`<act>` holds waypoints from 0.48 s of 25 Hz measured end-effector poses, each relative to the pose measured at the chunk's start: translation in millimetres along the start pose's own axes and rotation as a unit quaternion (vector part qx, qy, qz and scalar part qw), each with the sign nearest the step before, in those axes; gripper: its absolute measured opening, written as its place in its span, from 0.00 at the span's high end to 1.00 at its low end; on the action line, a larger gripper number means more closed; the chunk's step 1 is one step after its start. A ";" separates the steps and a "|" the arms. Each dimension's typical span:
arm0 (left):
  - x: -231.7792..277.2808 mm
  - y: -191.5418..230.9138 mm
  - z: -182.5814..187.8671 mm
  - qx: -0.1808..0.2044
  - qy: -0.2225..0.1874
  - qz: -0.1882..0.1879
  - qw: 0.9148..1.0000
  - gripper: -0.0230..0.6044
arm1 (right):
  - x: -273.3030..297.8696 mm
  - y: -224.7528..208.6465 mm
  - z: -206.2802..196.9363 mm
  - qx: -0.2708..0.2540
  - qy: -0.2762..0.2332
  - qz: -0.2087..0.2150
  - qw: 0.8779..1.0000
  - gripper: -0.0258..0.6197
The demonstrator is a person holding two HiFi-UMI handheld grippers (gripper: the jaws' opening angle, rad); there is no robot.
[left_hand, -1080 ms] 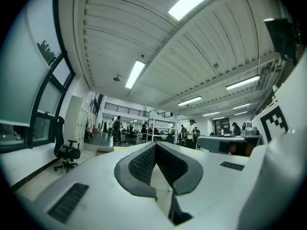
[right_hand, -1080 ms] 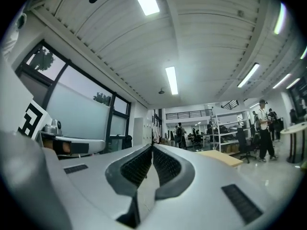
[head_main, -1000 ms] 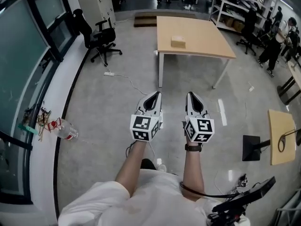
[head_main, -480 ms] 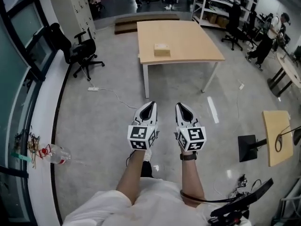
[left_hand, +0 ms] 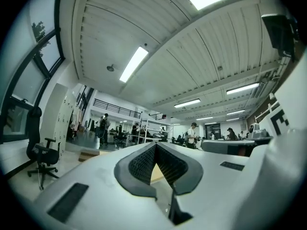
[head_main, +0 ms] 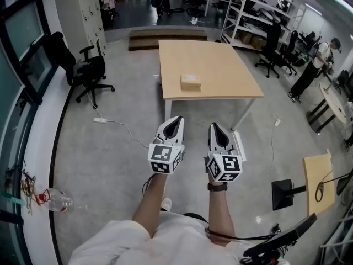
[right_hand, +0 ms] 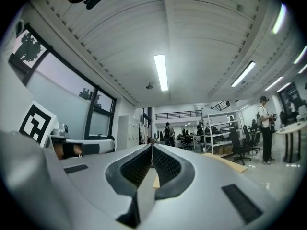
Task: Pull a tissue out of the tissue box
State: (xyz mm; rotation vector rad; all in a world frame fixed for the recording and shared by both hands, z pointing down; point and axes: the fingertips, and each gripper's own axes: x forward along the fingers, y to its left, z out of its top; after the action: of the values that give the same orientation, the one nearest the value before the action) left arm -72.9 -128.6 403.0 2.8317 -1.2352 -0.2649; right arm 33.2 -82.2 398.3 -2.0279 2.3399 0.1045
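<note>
A small tan tissue box [head_main: 191,82] lies on a light wooden table [head_main: 226,73] ahead of me, well beyond both grippers. My left gripper [head_main: 177,119] and right gripper [head_main: 212,126] are held side by side over the grey floor, short of the table's near edge, pointing roughly level toward it. In the left gripper view the left gripper's [left_hand: 155,145] jaws meet at the tips with nothing between them. The right gripper's [right_hand: 152,146] jaws are likewise shut and empty. A strip of the tan table [right_hand: 225,161] shows beside the right jaws.
A black office chair [head_main: 88,73] stands at the left, with a power strip and cable [head_main: 100,120] on the floor. A plastic bottle [head_main: 52,199] lies on the window ledge. Shelving [head_main: 248,21], more chairs and people [head_main: 309,73] are at the right, and a small table [head_main: 317,173] at near right.
The table and tissue box have come nearer and lower in the head view as I move toward them. Both grippers travel forward together, still shut and empty.
</note>
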 end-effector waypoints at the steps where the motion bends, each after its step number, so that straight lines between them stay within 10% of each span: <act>1: 6.1 10.7 -2.8 -0.003 0.002 0.002 1.000 0.98 | 8.9 -1.9 0.4 0.002 -0.006 -0.006 1.000 0.94; 12: 99.8 42.8 -31.5 -0.029 0.008 0.014 0.999 0.98 | 90.3 -72.4 -39.1 0.011 0.020 -0.001 1.000 0.94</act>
State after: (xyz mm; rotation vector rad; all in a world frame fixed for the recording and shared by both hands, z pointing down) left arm -31.7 -231.6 424.6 2.7593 -1.2417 -0.2719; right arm 92.4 -184.6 428.7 -2.0408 2.3500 0.0384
